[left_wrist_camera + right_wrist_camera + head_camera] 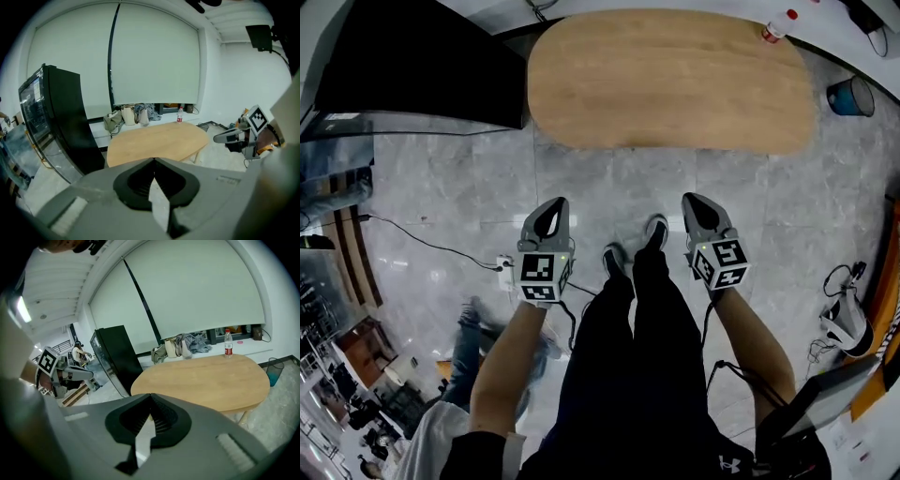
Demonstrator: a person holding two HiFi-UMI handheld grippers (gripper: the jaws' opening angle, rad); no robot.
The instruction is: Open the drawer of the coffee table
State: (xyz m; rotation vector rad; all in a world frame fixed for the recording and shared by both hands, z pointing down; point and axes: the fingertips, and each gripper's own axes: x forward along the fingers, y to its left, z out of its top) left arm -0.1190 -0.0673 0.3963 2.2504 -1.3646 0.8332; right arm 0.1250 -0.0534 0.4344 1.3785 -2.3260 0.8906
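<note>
Our left gripper [549,210] and right gripper [697,201] are mid-frame, both closed on nothing. The surface [670,80] is up top, apart from them.

Person's left claw [554,204] short of table [670,80], tip toward its near edge, angled down; jaws pressed together, nothing between. right claw [694,200] alongside, well apart from left, same tilt, also short of table; jaws together, empty. left forearm [508,361] and right forearm [750,352] bare, stretched forward either side of legs [628,356].
</note>
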